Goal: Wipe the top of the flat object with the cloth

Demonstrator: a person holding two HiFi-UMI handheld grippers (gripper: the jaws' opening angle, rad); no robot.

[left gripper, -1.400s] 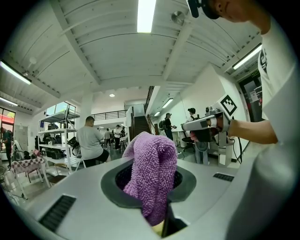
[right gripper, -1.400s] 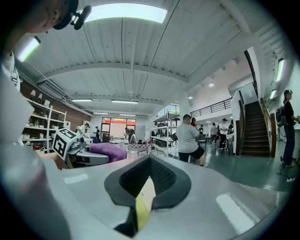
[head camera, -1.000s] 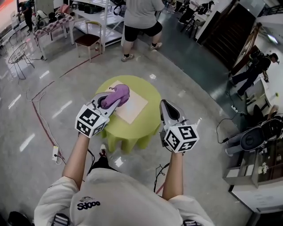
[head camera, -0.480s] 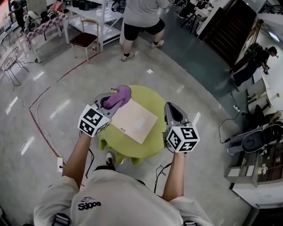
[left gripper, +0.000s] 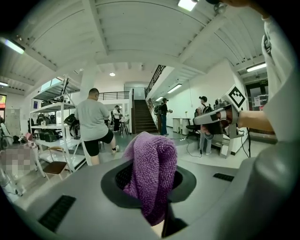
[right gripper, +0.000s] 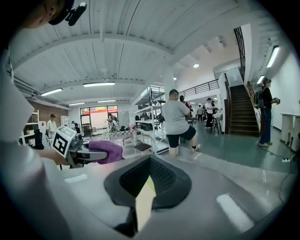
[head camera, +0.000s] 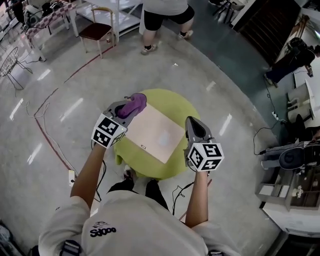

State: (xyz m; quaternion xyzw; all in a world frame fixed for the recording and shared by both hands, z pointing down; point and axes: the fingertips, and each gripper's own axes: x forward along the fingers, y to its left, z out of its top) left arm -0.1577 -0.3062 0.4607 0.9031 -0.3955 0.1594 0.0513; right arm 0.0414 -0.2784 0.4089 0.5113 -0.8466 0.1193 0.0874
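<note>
A pale flat board lies on the round green table in the head view. A purple cloth hangs out of my left gripper, which is shut on it. The cloth is held at the board's far left corner, above the table's edge. My right gripper hovers at the board's right side, shut, with nothing in it. Only a thin slit shows between its jaws. From the right gripper view, the left gripper and its cloth appear at the left.
A person in a grey shirt and black shorts stands beyond the table. A chair and shelving are at the far left. A red cable and a power strip lie on the floor to the left. Equipment stands at the right.
The view has drawn in over the table. My left gripper with the cloth has shifted from over the board's far part to its far left corner. The right gripper stays beside the board.
</note>
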